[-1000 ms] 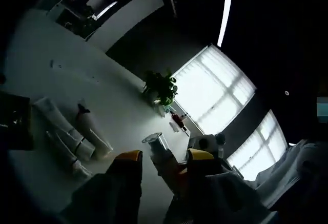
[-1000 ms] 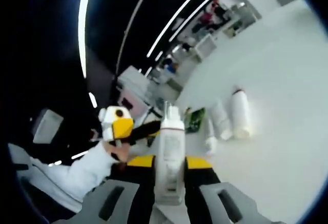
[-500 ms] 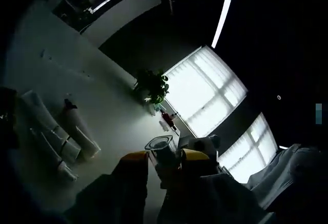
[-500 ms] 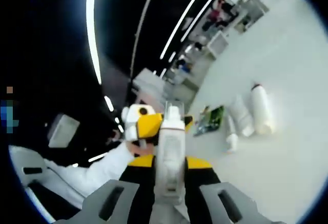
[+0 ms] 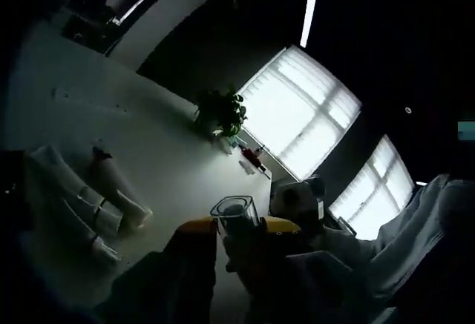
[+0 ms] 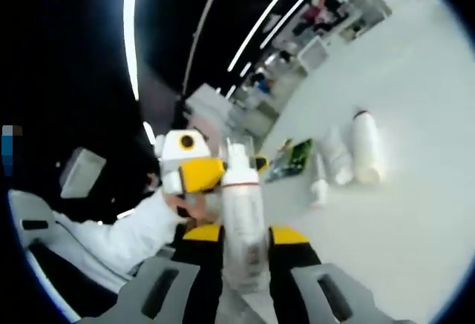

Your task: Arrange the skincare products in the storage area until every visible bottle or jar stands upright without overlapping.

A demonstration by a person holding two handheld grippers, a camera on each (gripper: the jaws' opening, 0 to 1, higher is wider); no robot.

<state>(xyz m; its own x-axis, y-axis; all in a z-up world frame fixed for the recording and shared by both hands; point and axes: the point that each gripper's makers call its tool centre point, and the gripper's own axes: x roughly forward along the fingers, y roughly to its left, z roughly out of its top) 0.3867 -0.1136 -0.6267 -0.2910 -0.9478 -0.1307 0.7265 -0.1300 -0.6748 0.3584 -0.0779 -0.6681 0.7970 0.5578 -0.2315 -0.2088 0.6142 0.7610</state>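
Right gripper view: a white pump bottle, low at centre frame, is gripped mid-body by the right gripper, its fingers clenched on it. Rigid, smooth plastic is judged likely; a low-body hold resists tipping. Left gripper view: the left gripper is closed around the bottle's clear cap. More bottles lie toppled on the worktop, upper right.

Dim room, bright blinded windows, ceiling light strips, potted plant.
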